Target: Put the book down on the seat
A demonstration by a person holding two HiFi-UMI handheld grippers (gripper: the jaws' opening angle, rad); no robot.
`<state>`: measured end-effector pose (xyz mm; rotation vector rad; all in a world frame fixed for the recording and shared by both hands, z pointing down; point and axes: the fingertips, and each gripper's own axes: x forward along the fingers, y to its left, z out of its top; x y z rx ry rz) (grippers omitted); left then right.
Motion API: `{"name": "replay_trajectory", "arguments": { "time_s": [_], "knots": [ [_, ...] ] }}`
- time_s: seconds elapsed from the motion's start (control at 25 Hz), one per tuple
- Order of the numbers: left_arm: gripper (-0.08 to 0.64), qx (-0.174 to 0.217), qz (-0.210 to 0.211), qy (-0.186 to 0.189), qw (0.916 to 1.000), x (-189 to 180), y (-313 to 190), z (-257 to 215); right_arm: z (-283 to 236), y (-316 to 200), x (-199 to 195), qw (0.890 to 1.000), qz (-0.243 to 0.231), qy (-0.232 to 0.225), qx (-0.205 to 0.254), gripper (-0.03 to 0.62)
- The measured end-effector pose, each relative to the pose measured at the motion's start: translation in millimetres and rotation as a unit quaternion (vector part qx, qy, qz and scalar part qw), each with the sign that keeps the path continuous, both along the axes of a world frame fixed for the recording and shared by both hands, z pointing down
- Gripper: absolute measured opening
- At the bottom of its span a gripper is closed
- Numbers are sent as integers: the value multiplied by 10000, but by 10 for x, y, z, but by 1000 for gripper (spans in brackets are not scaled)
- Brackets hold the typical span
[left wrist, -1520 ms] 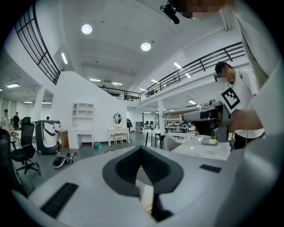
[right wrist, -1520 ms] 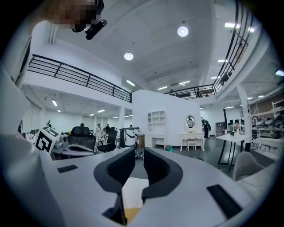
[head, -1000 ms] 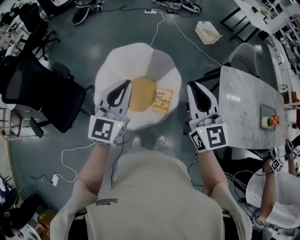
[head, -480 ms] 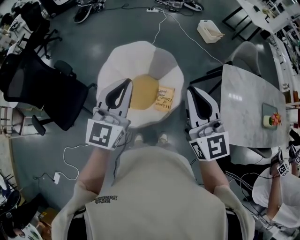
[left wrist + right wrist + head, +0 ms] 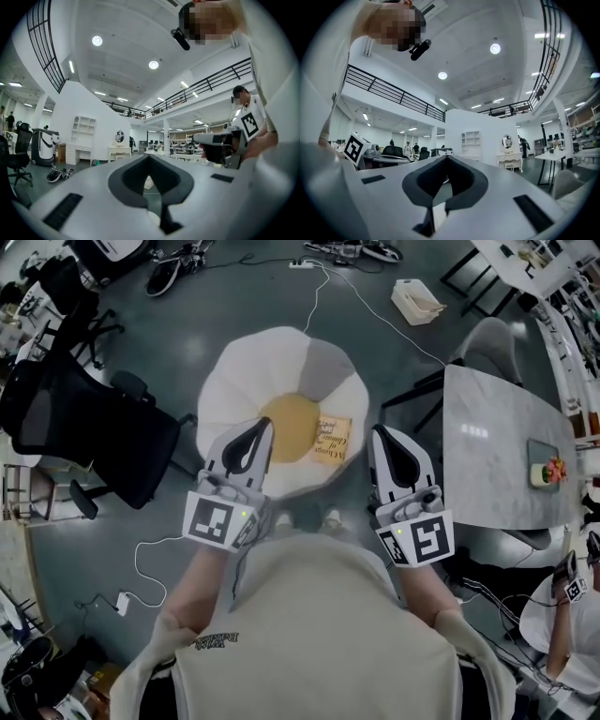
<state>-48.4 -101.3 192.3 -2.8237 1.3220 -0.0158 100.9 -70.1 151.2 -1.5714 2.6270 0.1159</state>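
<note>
Presently we hold the left gripper [image 5: 263, 424] and right gripper [image 5: 379, 431] clenched, empty: the book [image 5: 331, 440] already lies near the seat's [image 5: 246, 360] right edge.

The book [image 5: 331, 440] lies closed and flat on the seat [image 5: 234, 395], cover up. The cover is orange-yellow with dark lettering too small to read. It sits at the right edge of the seat's round yellow middle, on the side nearer the person, turned a little askew. The seat is a low, round cushion shaped like a flower: pale white lobes ring the yellow centre, and one far-right lobe is grey. It stands on the dark floor [image 5: 234, 296].
</note>
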Motion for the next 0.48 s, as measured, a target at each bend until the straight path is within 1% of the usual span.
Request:
{"name": "replay_trajectory", "arguments": {
  "time_s": [0.12,0.32,0.48],
  "knots": [
    [9,0,39,30,10000,66,28,7,22,39,12,10000,-8,4,-19,9],
    [9,-69,152,61,9998,155,109,51,67,84,41,9990,-18,-390,-196,9],
    [9,-94,176,86,9998,220,155,47,70,115,66,9991,-46,-350,-231,8]
  ]
}}
